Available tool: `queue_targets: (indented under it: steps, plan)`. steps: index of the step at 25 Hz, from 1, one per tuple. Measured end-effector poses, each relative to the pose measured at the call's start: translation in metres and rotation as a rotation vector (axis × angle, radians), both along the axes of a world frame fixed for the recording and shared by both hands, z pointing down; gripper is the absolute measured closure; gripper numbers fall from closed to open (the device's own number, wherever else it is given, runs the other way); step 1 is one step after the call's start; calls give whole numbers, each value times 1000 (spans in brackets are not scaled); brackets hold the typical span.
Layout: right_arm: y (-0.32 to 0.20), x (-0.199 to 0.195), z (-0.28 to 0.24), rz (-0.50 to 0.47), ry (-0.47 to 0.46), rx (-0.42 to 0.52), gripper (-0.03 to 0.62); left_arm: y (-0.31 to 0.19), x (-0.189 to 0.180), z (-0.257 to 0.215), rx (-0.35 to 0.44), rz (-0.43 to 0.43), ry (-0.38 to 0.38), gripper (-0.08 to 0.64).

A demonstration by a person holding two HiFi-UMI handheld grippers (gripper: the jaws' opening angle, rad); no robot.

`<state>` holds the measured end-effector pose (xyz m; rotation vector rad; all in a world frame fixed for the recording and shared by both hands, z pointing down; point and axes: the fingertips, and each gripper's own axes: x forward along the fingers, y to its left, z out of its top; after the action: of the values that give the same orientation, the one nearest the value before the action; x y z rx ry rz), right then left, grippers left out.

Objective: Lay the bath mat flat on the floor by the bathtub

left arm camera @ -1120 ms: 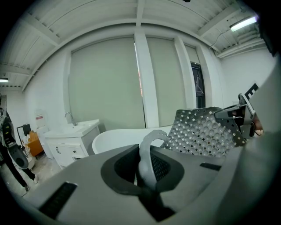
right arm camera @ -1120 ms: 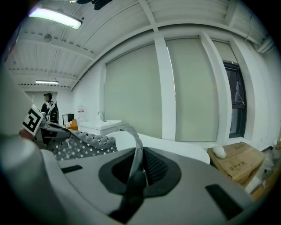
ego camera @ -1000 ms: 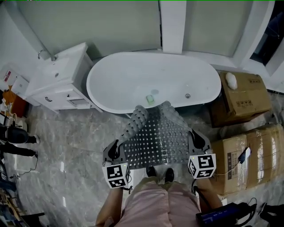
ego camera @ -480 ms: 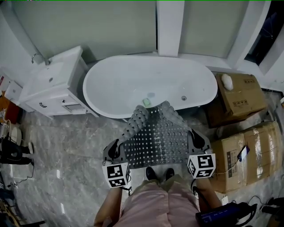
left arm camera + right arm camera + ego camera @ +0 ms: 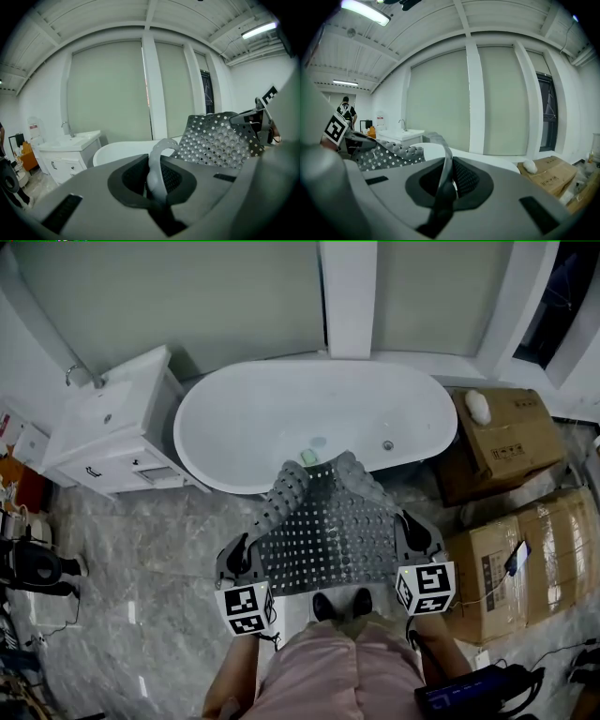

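Note:
A grey perforated bath mat (image 5: pixel 328 526) hangs stretched between my two grippers, in front of the white bathtub (image 5: pixel 309 413). Its far corners curl upward near the tub's rim. My left gripper (image 5: pixel 236 557) is shut on the mat's near left corner, and the mat's edge (image 5: pixel 157 168) shows pinched between its jaws. My right gripper (image 5: pixel 412 538) is shut on the near right corner, with the mat's edge (image 5: pixel 443 180) clamped between its jaws. In the left gripper view the mat (image 5: pixel 218 140) spreads out to the right. The person's feet (image 5: pixel 342 604) stand below the mat.
A white vanity with a sink (image 5: pixel 108 427) stands left of the tub. Cardboard boxes (image 5: pixel 502 432) are stacked to the right, one (image 5: pixel 511 563) beside my right gripper. The floor (image 5: pixel 150 540) is grey marble. Blinds and a white column (image 5: pixel 349 296) rise behind the tub.
The view has drifted slightly, so the tub and vanity sit a little differently in the frame. The mat stays held between both grippers, its curled far corners a touch closer to the tub.

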<state>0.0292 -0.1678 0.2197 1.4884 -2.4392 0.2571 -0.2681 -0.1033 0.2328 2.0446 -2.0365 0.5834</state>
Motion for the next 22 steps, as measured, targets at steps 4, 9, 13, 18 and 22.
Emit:
queue_targets:
  steps: [4,9,13,18,22]
  plan:
    - [-2,9,5,6,4,-14,566,-3,6,6,-12,-1,1,525]
    - [-2,17,22,12,15,-60,566,-2,12,23,-60,-2,18,525]
    - [6,24,41,11,25,-107,566,7,20,41,-114,-4,29,525]
    - [14,26,66,12,38,-156,566,13,22,66,-171,0,37,525]
    - [21,27,86,8,48,-201,566,21,23,86,-221,-1,42,525]
